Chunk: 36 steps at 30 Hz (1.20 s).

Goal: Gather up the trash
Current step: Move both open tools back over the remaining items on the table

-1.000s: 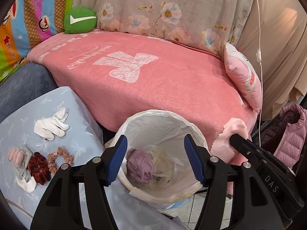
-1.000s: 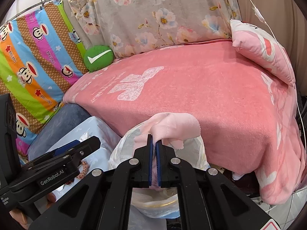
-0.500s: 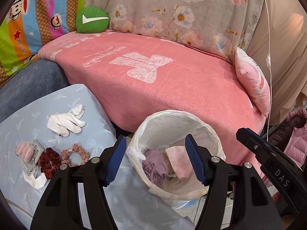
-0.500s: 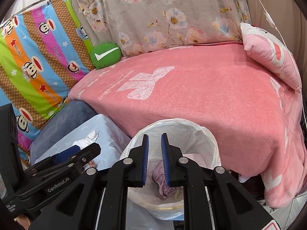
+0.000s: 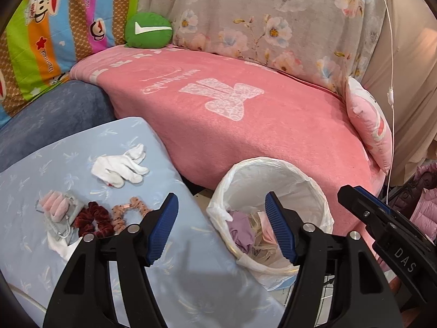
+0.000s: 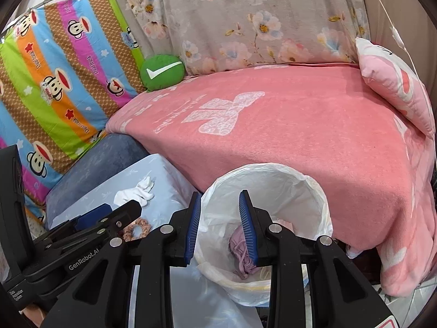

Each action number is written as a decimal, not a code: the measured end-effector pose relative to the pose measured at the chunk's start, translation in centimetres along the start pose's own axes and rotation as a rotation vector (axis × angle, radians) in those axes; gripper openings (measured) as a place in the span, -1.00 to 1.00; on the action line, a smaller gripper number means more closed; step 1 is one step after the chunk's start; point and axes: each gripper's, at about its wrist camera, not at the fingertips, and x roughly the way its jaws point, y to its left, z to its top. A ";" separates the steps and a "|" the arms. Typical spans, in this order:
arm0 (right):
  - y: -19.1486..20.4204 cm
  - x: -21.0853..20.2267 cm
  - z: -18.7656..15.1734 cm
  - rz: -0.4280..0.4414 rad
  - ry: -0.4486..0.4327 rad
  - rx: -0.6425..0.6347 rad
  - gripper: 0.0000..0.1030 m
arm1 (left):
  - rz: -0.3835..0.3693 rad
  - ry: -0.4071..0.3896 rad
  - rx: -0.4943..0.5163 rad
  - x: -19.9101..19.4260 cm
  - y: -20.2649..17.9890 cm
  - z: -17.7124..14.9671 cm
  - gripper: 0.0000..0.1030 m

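Note:
A bin with a white liner [image 5: 273, 164] [image 6: 275, 168] stands between the table and the sofa. A purple cloth [image 5: 240, 232] [image 6: 238, 243] and a pink cloth [image 5: 266, 229] lie inside it. My left gripper [image 5: 220, 199] hovers over the table edge and the bin rim, jaws opening, nothing between them. My right gripper [image 6: 220, 194] hangs above the bin's near rim, jaws also opening and empty. On the blue table cloth [image 5: 41, 164] lie a white glove [image 5: 120, 166] [image 6: 136, 191], a dark red scrunchie [image 5: 94, 220], a dotted pink scrunchie [image 5: 128, 210] and a grey pouch with pink pieces [image 5: 54, 205].
A sofa under a pink blanket [image 5: 245, 125] runs behind the bin, with a green cushion [image 5: 148, 30] and a pink pillow [image 5: 368, 125]. A white cable [image 5: 391, 95] hangs at the right. A pink padded jacket [image 5: 426, 207] sits beyond the bin.
My right gripper let go of the pink cloth, which now lies in the bin, and its jaws have spread. Both grippers have drawn leftward, from the bin toward the table.

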 end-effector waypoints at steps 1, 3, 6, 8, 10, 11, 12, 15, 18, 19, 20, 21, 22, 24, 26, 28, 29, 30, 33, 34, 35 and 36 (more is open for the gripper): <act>0.3 0.0 -0.1 0.003 0.002 -0.005 -0.43 | 0.006 -0.001 -0.008 -0.2 0.4 -0.1 0.29; 0.9 0.0 -0.3 0.010 0.008 -0.015 -0.43 | 0.017 -0.001 -0.019 -0.5 1.1 -0.3 0.30; 1.8 0.1 -0.7 0.022 0.016 -0.027 -0.42 | 0.032 0.001 -0.032 -0.8 1.9 -0.5 0.30; 2.4 0.2 -0.9 0.032 0.021 -0.030 -0.40 | 0.043 0.002 -0.042 -1.0 2.6 -0.7 0.30; 2.9 0.2 -1.2 0.038 0.025 -0.038 -0.36 | 0.054 -0.001 -0.051 -1.3 3.1 -0.9 0.31; 3.2 0.2 -1.3 0.040 0.026 -0.043 -0.34 | 0.062 -0.004 -0.057 -1.5 3.4 -1.1 0.31; 3.5 0.2 -1.5 0.043 0.029 -0.046 -0.32 | 0.069 -0.006 -0.060 -1.6 3.6 -1.2 0.31; 4.5 0.3 -1.8 0.053 0.037 -0.060 -0.31 | 0.087 -0.009 -0.072 -2.0 4.5 -1.5 0.34; 5.5 0.2 -2.2 0.062 0.045 -0.080 -0.31 | 0.095 -0.010 -0.086 -2.3 5.3 -1.7 0.39; 5.8 0.2 -2.3 0.064 0.047 -0.086 -0.31 | 0.099 -0.012 -0.091 -2.5 5.6 -1.8 0.42; 6.0 0.2 -2.4 0.066 0.050 -0.092 -0.31 | 0.102 -0.014 -0.095 -2.6 5.9 -1.9 0.44; 6.3 0.2 -2.6 0.068 0.053 -0.098 -0.31 | 0.104 -0.014 -0.099 -2.8 6.2 -2.0 0.44; 6.6 0.2 -2.7 0.068 0.057 -0.102 -0.31 | 0.106 -0.014 -0.101 -2.8 6.3 -2.1 0.45; 7.1 0.3 -2.8 0.071 0.063 -0.109 -0.31 | 0.113 -0.013 -0.108 -3.0 6.9 -2.3 0.45; 7.6 0.4 -2.9 0.073 0.067 -0.116 -0.31 | 0.118 -0.014 -0.117 -3.2 7.5 -2.4 0.45; 8.1 0.5 -3.1 0.077 0.072 -0.124 -0.31 | 0.123 -0.015 -0.125 -3.5 8.0 -2.6 0.45; 8.4 0.6 -3.2 0.080 0.075 -0.127 -0.31 | 0.125 -0.014 -0.128 -3.5 8.2 -2.7 0.46; 8.8 0.7 -3.2 0.081 0.078 -0.132 -0.27 | 0.129 -0.014 -0.131 -3.6 8.6 -2.7 0.46; 9.9 1.0 -3.6 0.083 0.087 -0.149 -0.20 | 0.143 -0.016 -0.140 -3.8 9.4 -3.0 0.61; 10.1 1.0 -3.8 0.084 0.091 -0.153 -0.20 | 0.151 -0.019 -0.144 -3.9 9.8 -3.1 0.67; 10.4 1.1 -3.9 0.085 0.096 -0.158 -0.20 | 0.159 -0.021 -0.148 -4.0 10.2 -3.2 0.70; 10.7 1.2 -4.1 0.086 0.100 -0.161 -0.19 | 0.168 -0.020 -0.154 -4.0 10.8 -3.4 0.70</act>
